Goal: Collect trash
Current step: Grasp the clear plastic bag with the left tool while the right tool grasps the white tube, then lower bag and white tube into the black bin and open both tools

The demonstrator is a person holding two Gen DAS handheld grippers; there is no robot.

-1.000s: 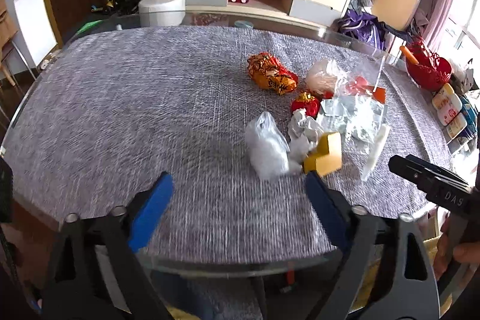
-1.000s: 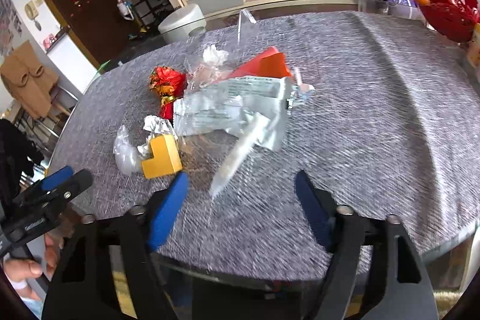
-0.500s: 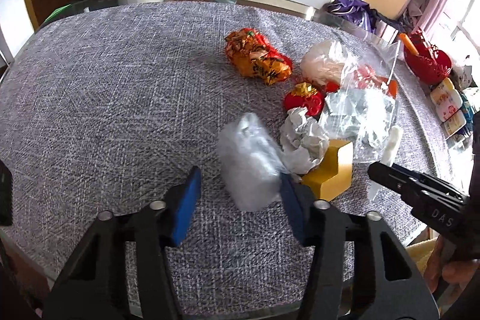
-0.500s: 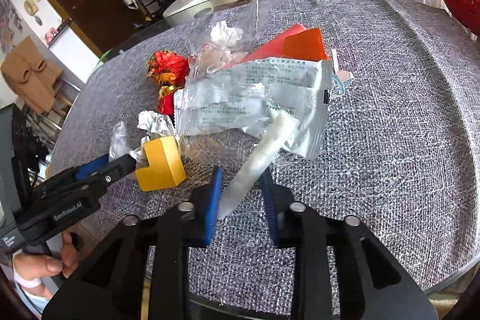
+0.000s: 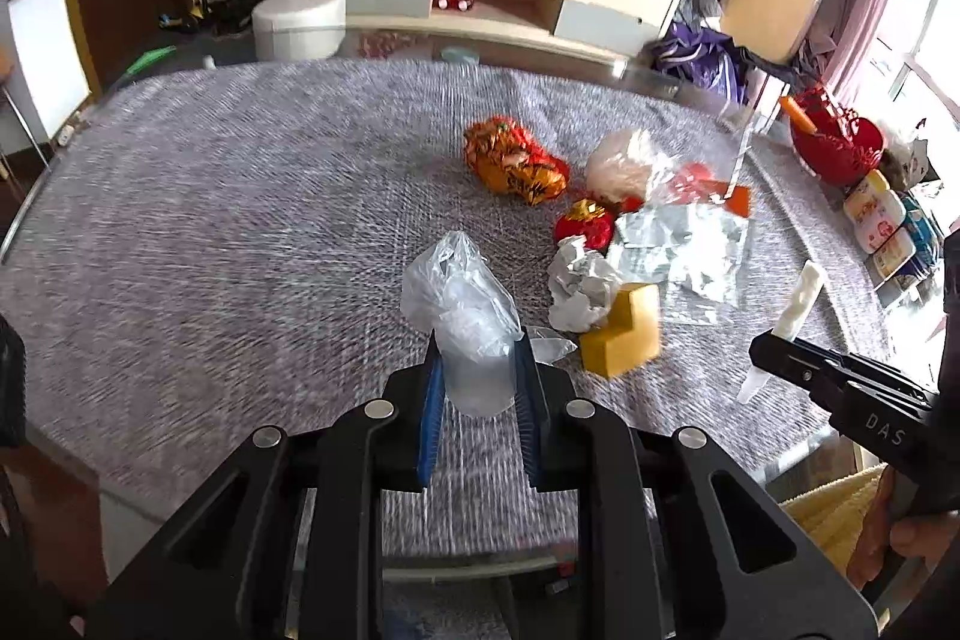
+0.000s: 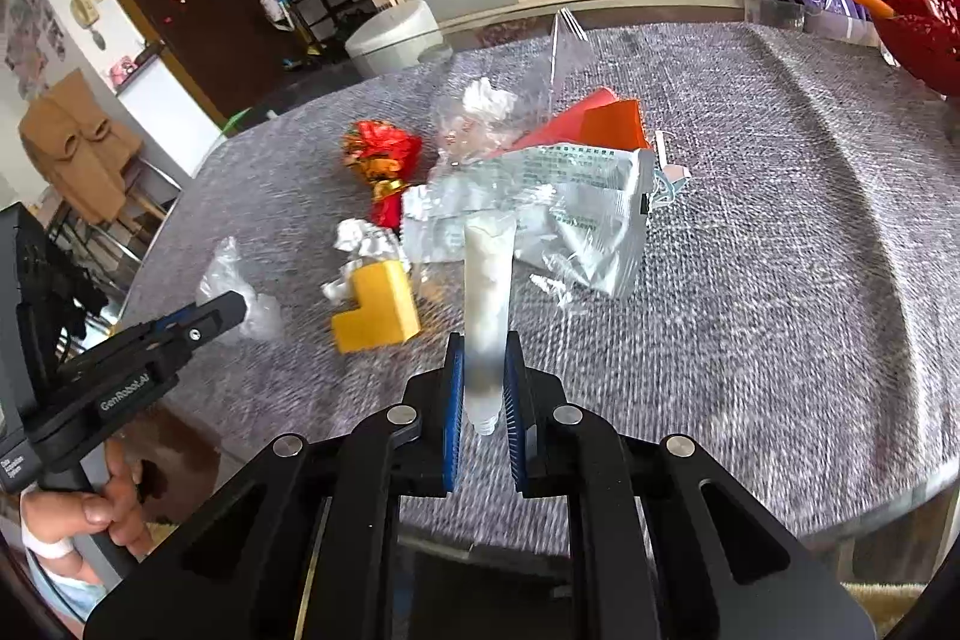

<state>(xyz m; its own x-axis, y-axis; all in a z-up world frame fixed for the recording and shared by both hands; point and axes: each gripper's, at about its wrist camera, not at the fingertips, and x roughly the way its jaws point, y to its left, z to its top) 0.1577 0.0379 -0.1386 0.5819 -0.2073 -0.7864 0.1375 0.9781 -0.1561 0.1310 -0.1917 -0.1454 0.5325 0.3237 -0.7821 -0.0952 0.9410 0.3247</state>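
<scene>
left gripper (image 5: 477, 376): fingers clamped on a crumpled clear plastic bag (image 5: 462, 304), see-through and wrinkly, its top puffing up above the blue pads, near the table's near edge

right gripper (image 6: 483, 376): fingers pinched narrow on a white plastic tube (image 6: 487, 292), long, milky, a bit translucent, sticking straight out ahead with its small neck end back between the pads

table (image 5: 210, 232): grey woven cloth all over it

trash pile, middle toward the right edge: yellow L-shaped block (image 5: 624, 331) touching a crumpled white paper ball (image 5: 579, 280); silvery foil wrapper (image 5: 681, 244) just beyond; small red and gold wrapper (image 5: 585, 223) beside the paper; orange snack bag (image 5: 516, 163) farther back; clear bag with white tissue (image 5: 621, 166) next to it, with an orange-red card (image 6: 600, 124) under that bag
</scene>
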